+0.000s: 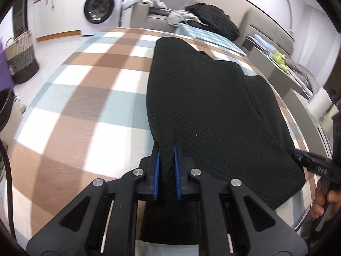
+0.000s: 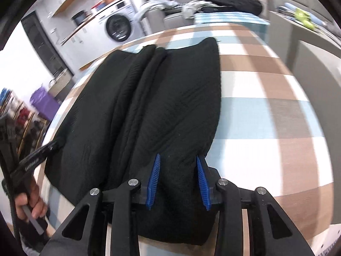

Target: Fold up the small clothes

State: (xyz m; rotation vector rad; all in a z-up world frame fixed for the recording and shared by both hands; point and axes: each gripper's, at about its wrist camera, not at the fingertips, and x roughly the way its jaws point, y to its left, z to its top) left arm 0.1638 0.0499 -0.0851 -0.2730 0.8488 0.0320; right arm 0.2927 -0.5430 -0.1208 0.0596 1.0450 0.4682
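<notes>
Wide open checked brown, white and pale-blue tablecloth on the table (image 1: 89, 98) to the left of the black ribbed knit garment (image 1: 204, 98), and more bare cloth on its right side. The garment lies lengthwise, near edge hanging over the table's front. Left claw (image 1: 166, 149) pinched tight on the near-left hem; right claw (image 2: 178, 160) clamped around a thicker bunch at the near-right hem.
</notes>
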